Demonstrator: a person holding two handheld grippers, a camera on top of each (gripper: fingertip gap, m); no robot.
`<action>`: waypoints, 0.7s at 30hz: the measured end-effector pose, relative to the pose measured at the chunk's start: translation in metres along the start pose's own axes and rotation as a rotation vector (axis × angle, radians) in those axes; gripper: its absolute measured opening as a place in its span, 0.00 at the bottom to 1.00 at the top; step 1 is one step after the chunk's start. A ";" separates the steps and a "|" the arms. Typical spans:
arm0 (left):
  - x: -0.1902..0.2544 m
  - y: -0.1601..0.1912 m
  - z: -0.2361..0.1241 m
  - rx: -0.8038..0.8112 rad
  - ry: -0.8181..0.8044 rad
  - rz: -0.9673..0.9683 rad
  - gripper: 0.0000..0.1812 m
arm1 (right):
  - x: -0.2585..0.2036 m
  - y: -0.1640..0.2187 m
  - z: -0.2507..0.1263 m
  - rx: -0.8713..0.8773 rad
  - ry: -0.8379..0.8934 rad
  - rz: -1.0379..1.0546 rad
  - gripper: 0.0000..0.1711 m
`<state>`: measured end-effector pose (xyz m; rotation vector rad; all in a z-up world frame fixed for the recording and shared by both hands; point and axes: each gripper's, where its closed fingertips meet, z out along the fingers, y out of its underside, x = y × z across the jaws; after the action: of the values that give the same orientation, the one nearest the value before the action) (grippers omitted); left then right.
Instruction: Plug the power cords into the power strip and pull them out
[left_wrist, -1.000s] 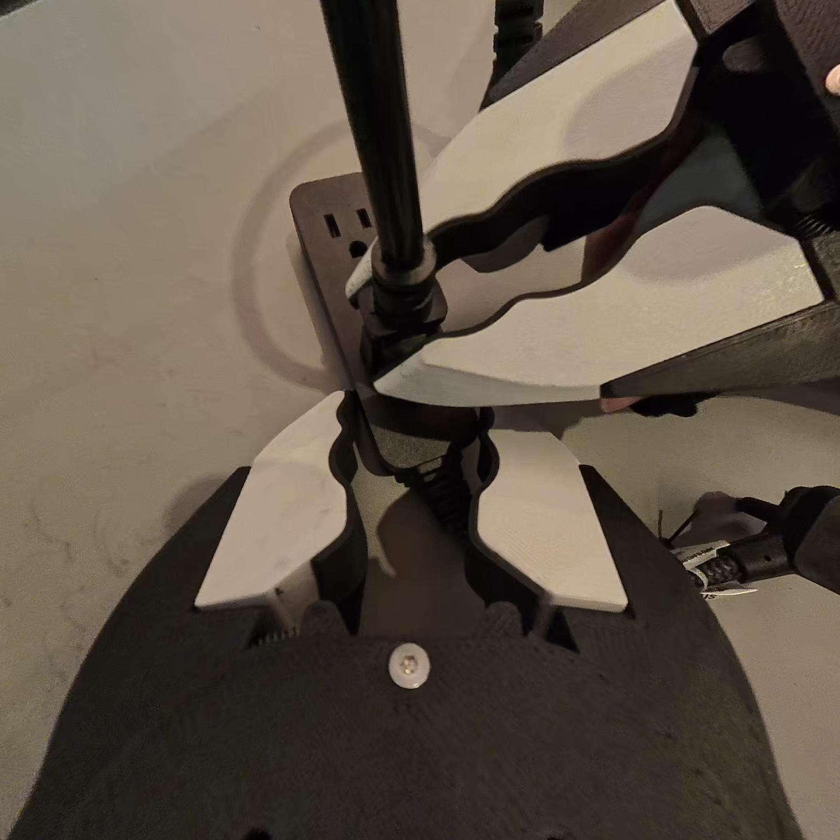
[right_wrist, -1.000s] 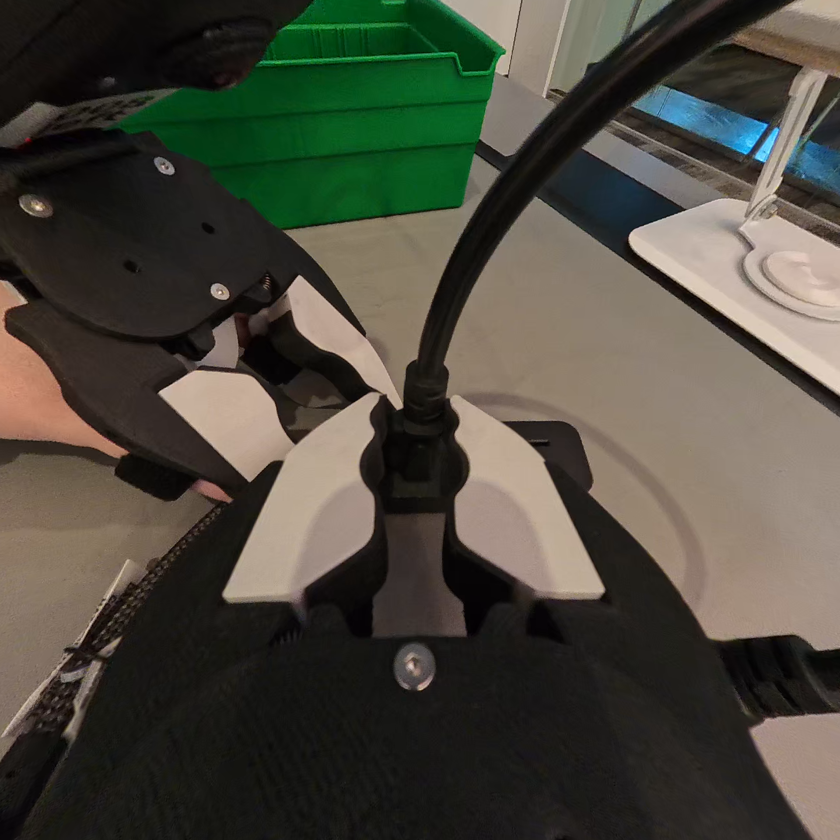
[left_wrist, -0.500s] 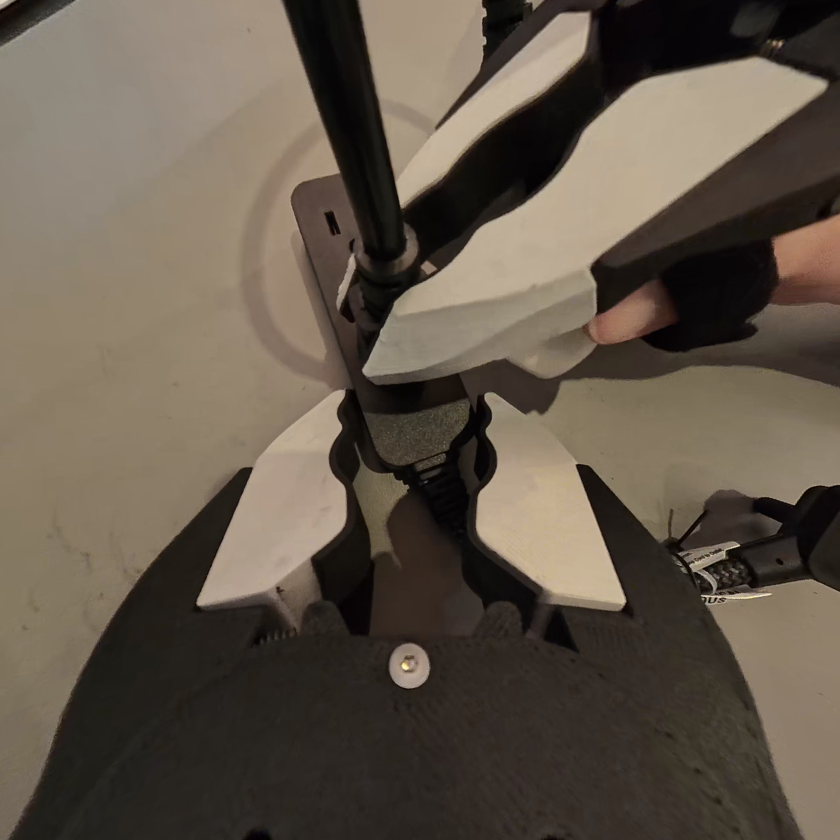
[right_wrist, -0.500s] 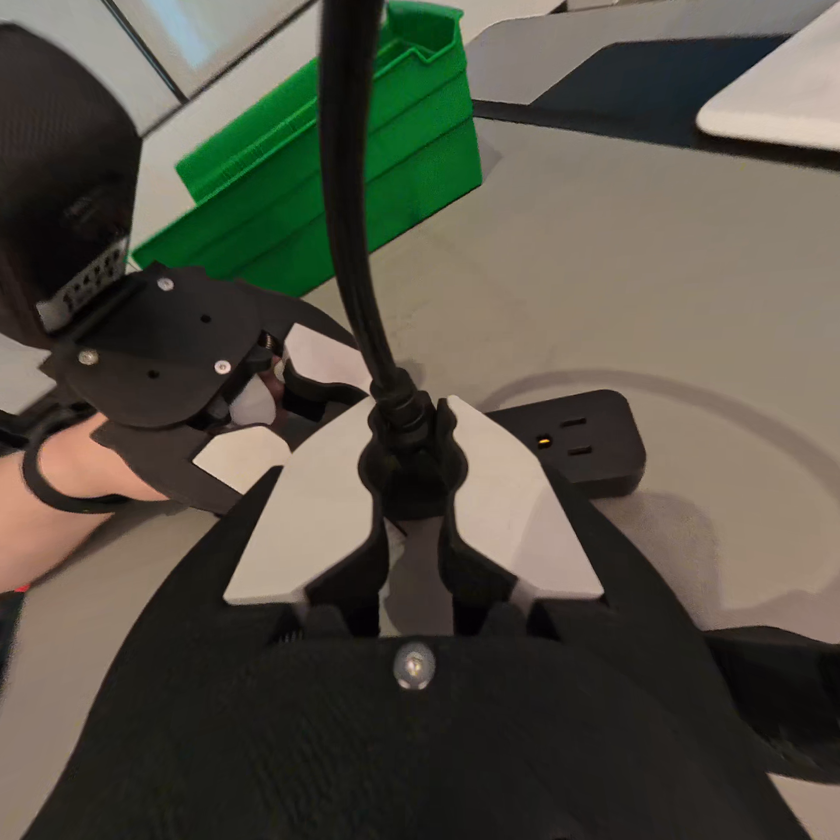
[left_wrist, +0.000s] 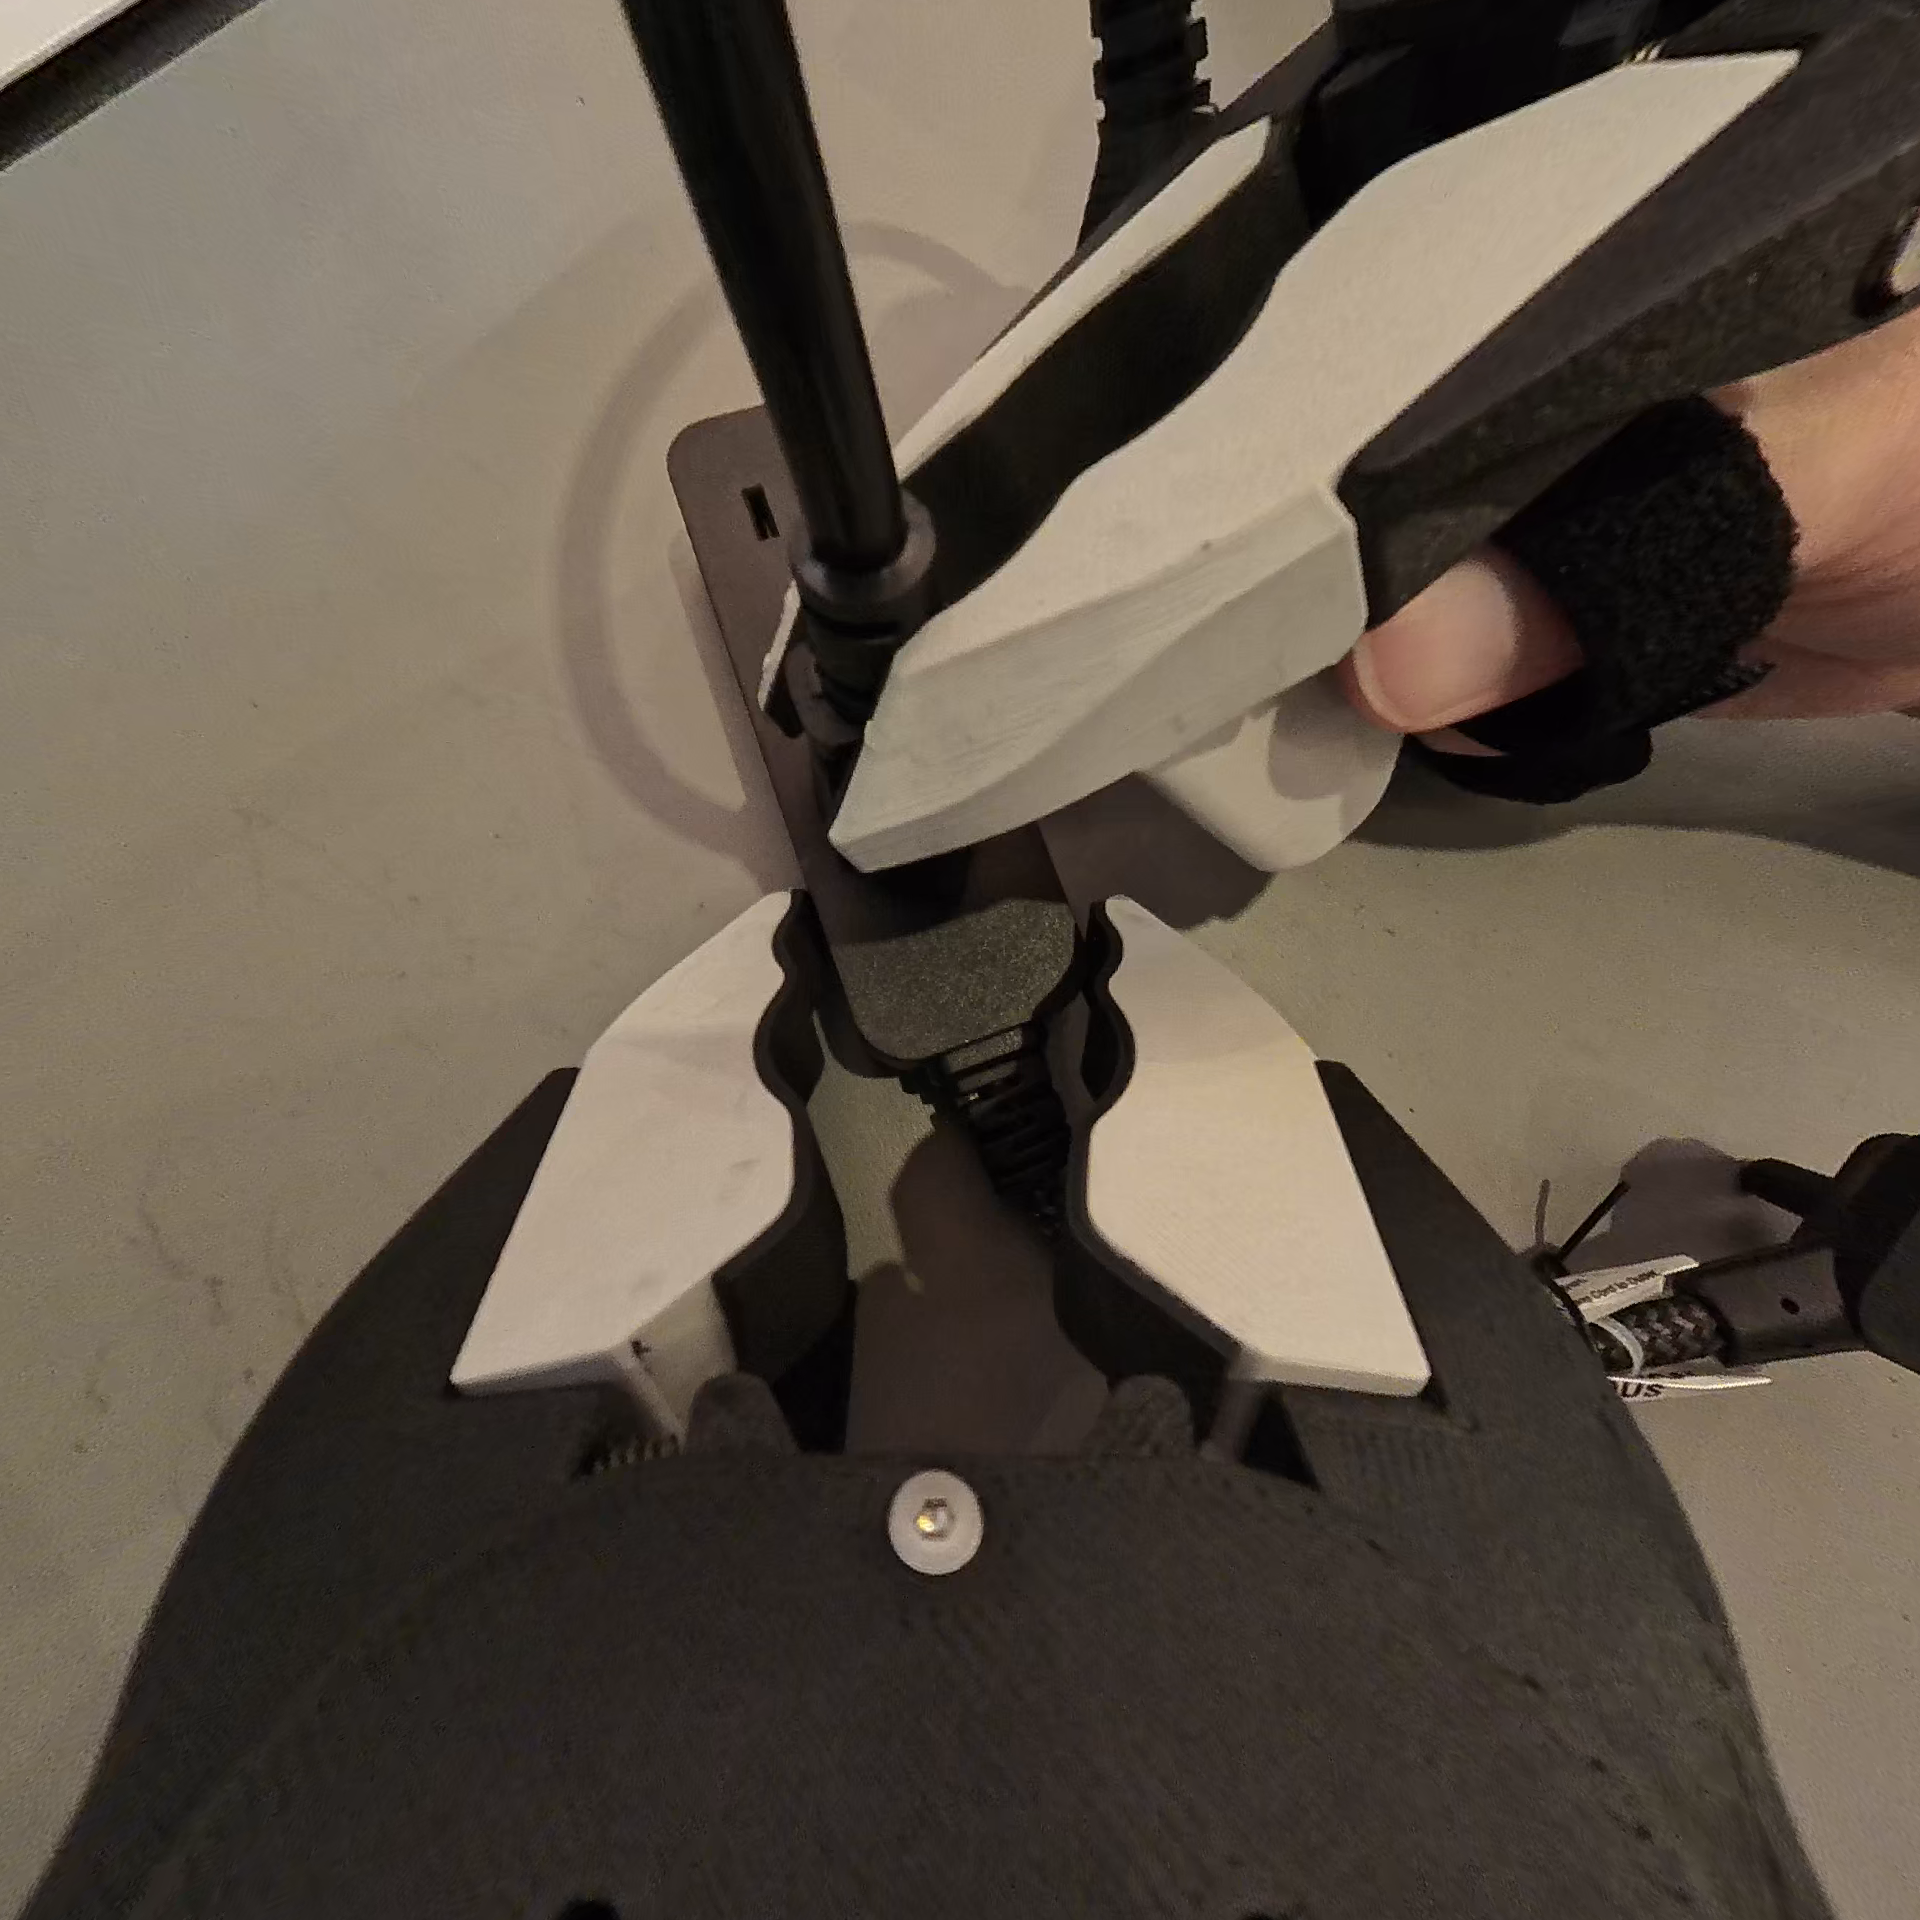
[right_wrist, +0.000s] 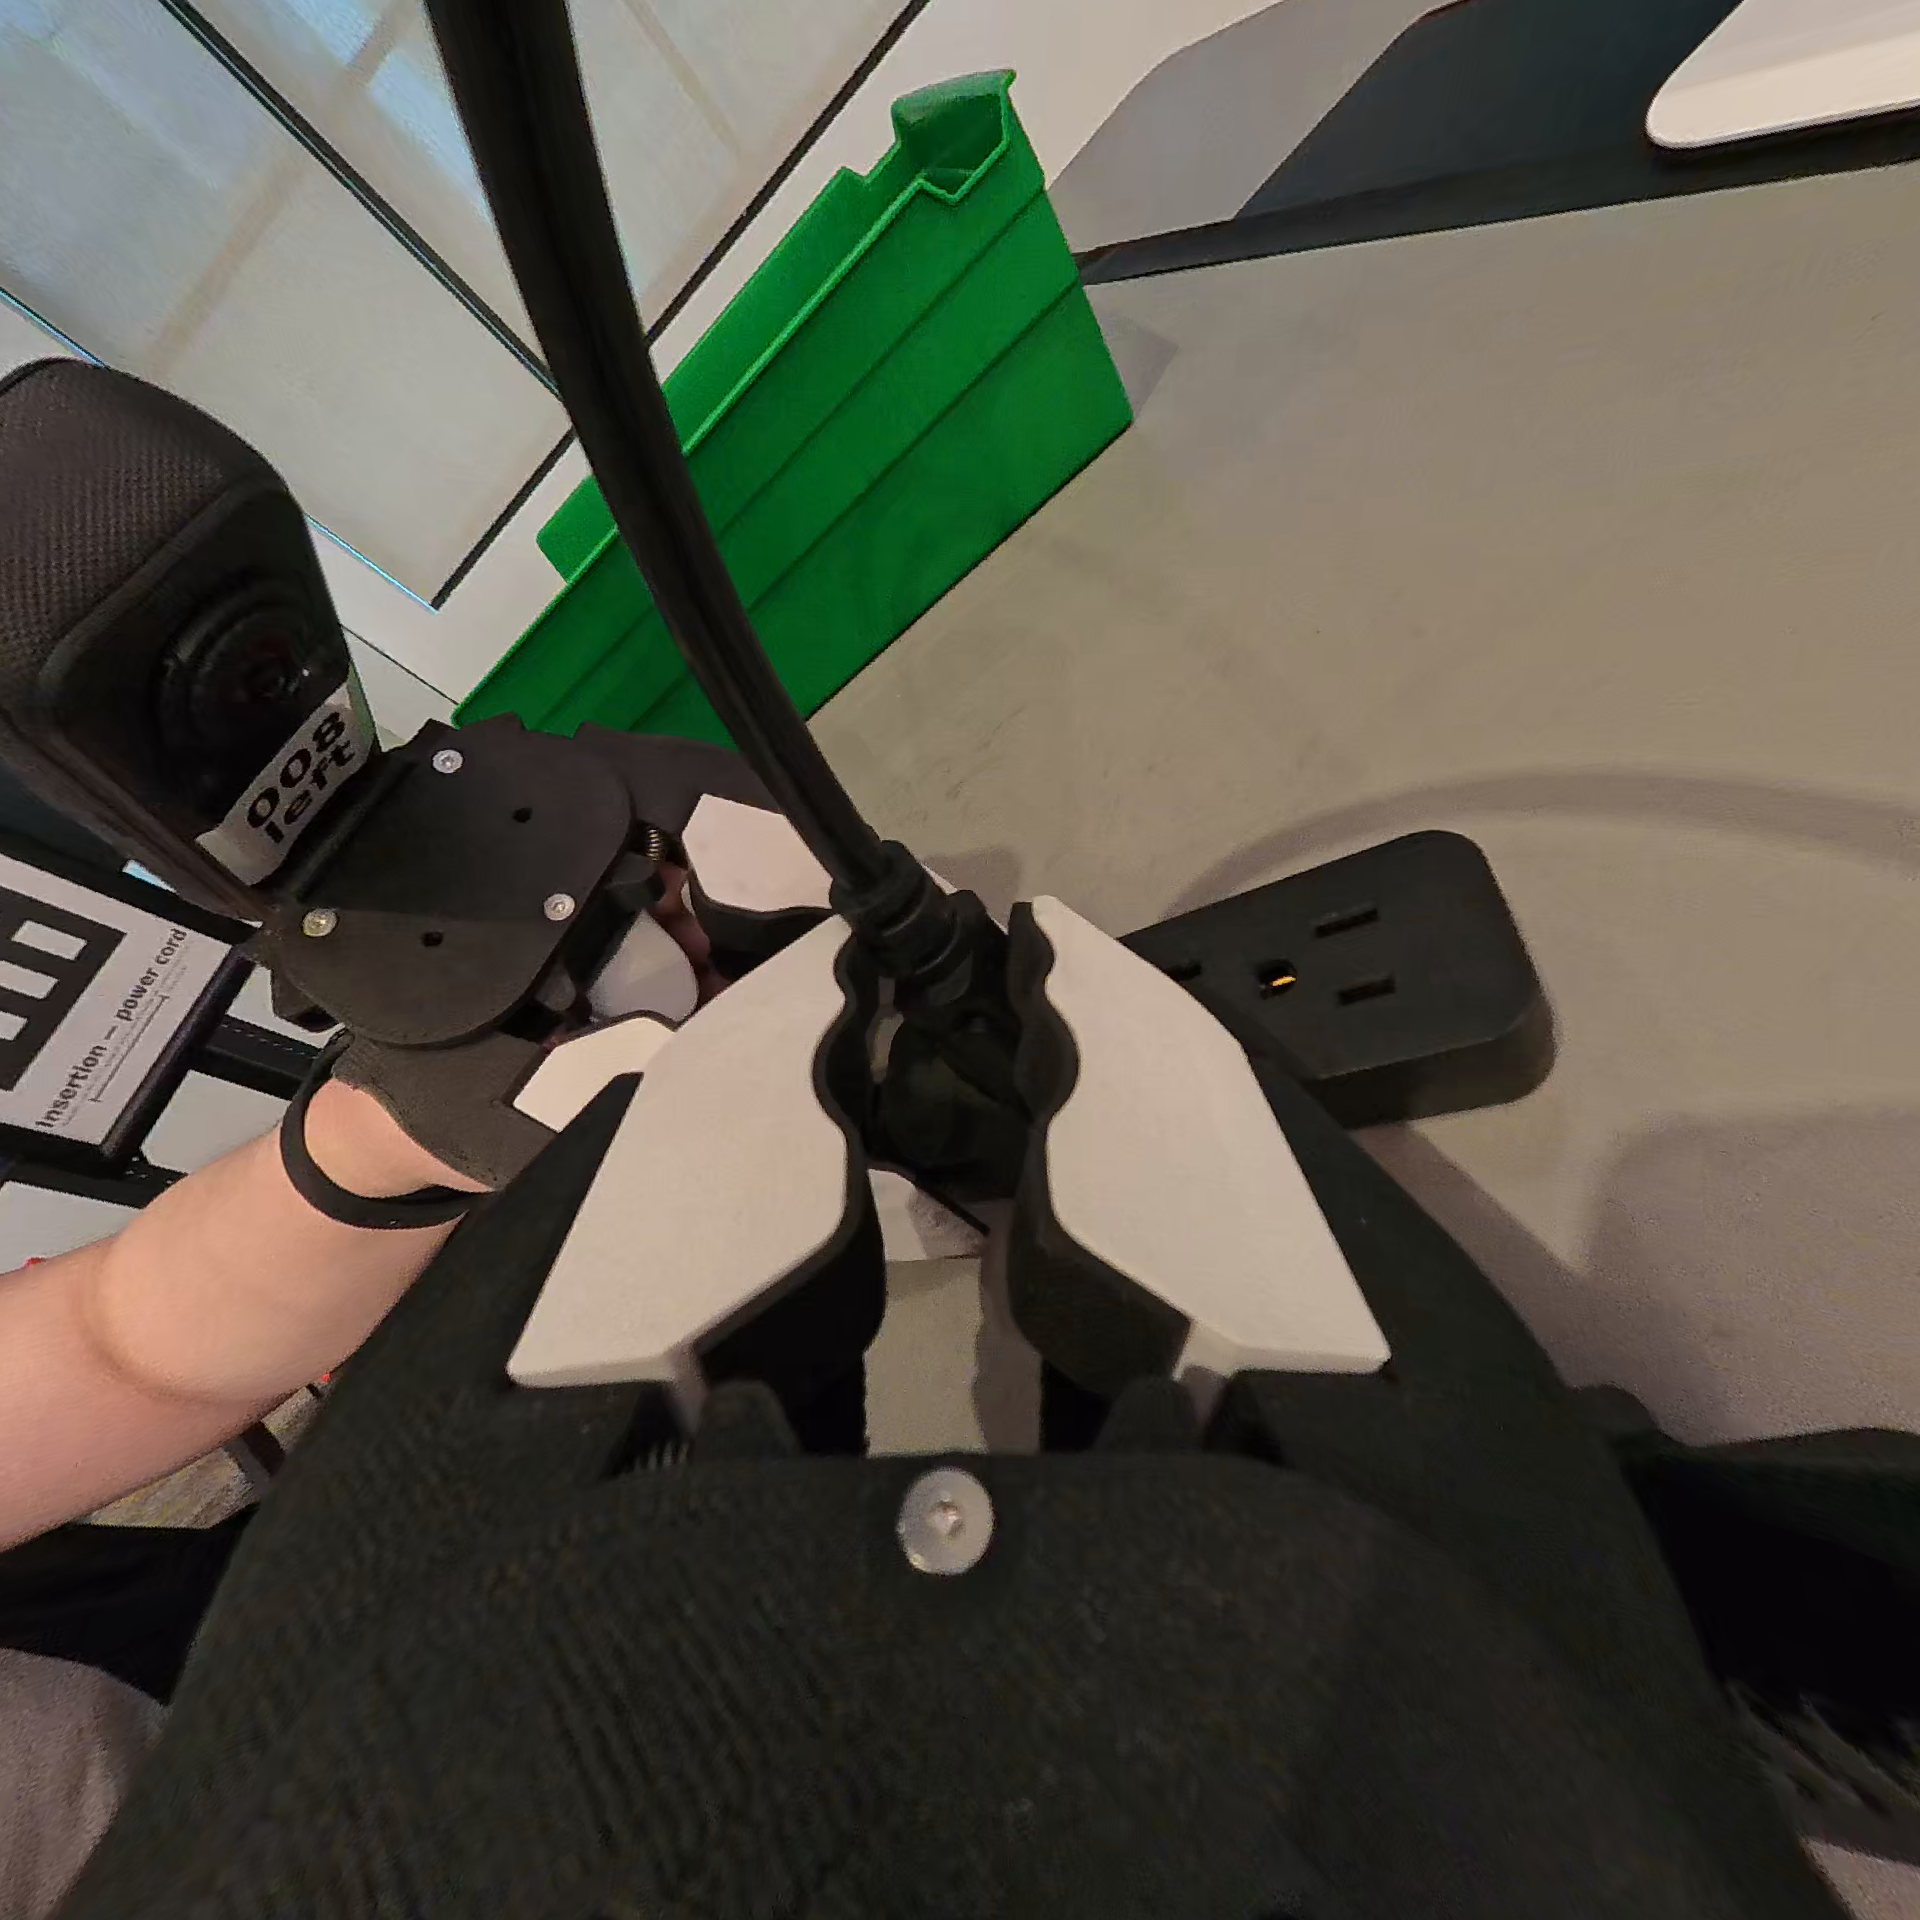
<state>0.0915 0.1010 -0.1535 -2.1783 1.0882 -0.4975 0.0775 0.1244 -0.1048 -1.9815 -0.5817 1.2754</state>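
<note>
A black power strip (left_wrist: 727, 499) lies on the grey table. My left gripper (left_wrist: 945, 914) is shut on its near end, beside the strip's own cord (left_wrist: 1013, 1132). My right gripper (right_wrist: 935, 925) is shut on a black plug (right_wrist: 940, 1070) whose thick cord (right_wrist: 623, 416) rises up and away. The plug is held tilted against the strip's top, next to a free socket (right_wrist: 1320, 971). Its prongs are hidden. In the left wrist view the right gripper (left_wrist: 831, 727) reaches in from the upper right, just beyond my left fingertips. The left gripper also shows in the right wrist view (right_wrist: 675, 956).
A green bin (right_wrist: 852, 447) stands on the table behind the strip. A braided cable with a white tag (left_wrist: 1662, 1320) lies at the right. A printed placard (right_wrist: 94, 1018) stands at the left. A person's hand (left_wrist: 1558, 644) and forearm (right_wrist: 208, 1299) hold the grippers. One gripper's finger ends stand about 5 centimeters off the other's.
My right gripper has rolled and tilted over with the plug still in it, and its hand has come lower on the right. The left gripper has kept its hold on the strip.
</note>
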 end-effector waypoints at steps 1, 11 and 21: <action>0.000 0.000 0.001 0.002 0.000 -0.010 0.26 | 0.001 0.000 0.000 -0.002 0.024 -0.032 0.15; -0.002 -0.007 0.003 0.053 -0.008 -0.017 0.26 | -0.005 -0.005 0.004 -0.078 0.358 -0.610 0.11; 0.000 -0.008 0.006 0.045 0.017 -0.036 0.26 | -0.002 -0.006 0.001 -0.072 0.355 -0.631 0.11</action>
<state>0.0993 0.1067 -0.1524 -2.1610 1.0387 -0.5522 0.0757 0.1276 -0.0993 -1.8048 -0.9771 0.5133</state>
